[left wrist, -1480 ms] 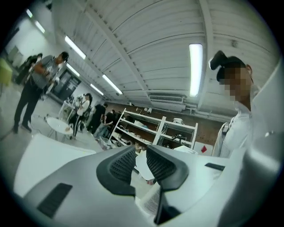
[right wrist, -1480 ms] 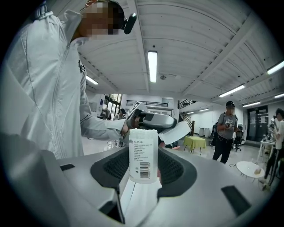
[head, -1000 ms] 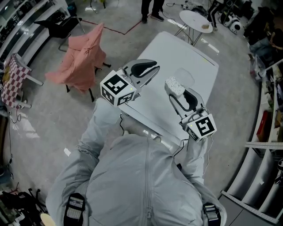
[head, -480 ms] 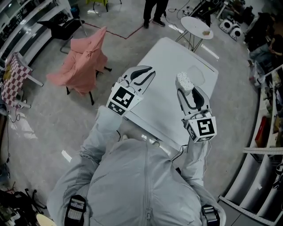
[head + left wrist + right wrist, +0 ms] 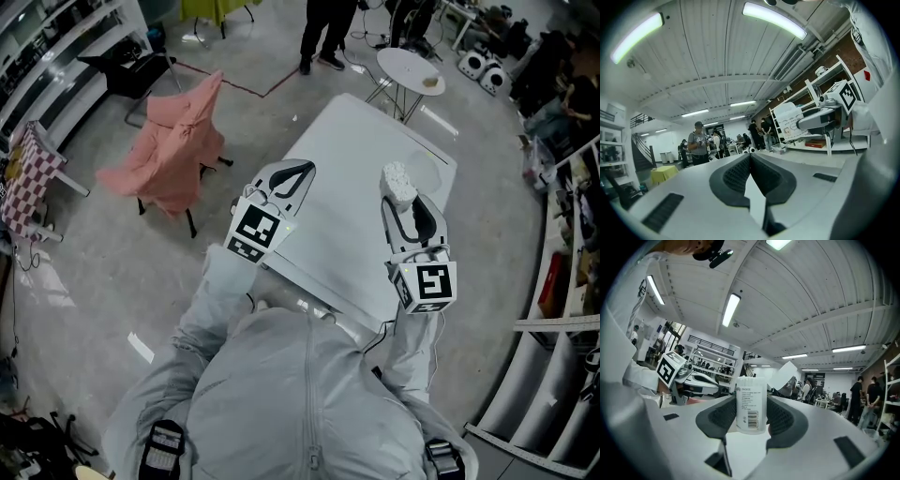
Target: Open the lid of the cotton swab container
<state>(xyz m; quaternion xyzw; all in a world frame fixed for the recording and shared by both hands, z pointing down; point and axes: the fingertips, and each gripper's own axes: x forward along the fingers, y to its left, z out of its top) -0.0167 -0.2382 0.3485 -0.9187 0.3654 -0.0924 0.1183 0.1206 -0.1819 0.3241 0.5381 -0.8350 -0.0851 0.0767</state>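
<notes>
Two tools are held above the white bench (image 5: 349,141) in the head view; the right hand-held gripper (image 5: 397,201) carries the cotton swab container (image 5: 398,183) at its tips, clear of the bench, with the container's top end turned up toward the camera; the left hand-held gripper (image 5: 302,170) is to the left of the container and well apart from it, pointing much the same way. In the left gripper view the left hand-held gripper (image 5: 750,156) has its jaws together with nothing between them, having just been closing; the container (image 5: 789,121) shows far off to the right, in the grip of the right hand-held gripper (image 5: 800,123). In the right gripper view the right hand-held gripper (image 5: 751,417) stands wide, both pads pressed on the container (image 5: 751,401); the container's long axis runs upright, crosswise to the jaws, so the lid end stands free above the pads; the left hand-held gripper (image 5: 704,380) lies to the left of the container. Judging from this, the lid falls to the left tool, which would have to cross rightward and come at the container's top.
</notes>
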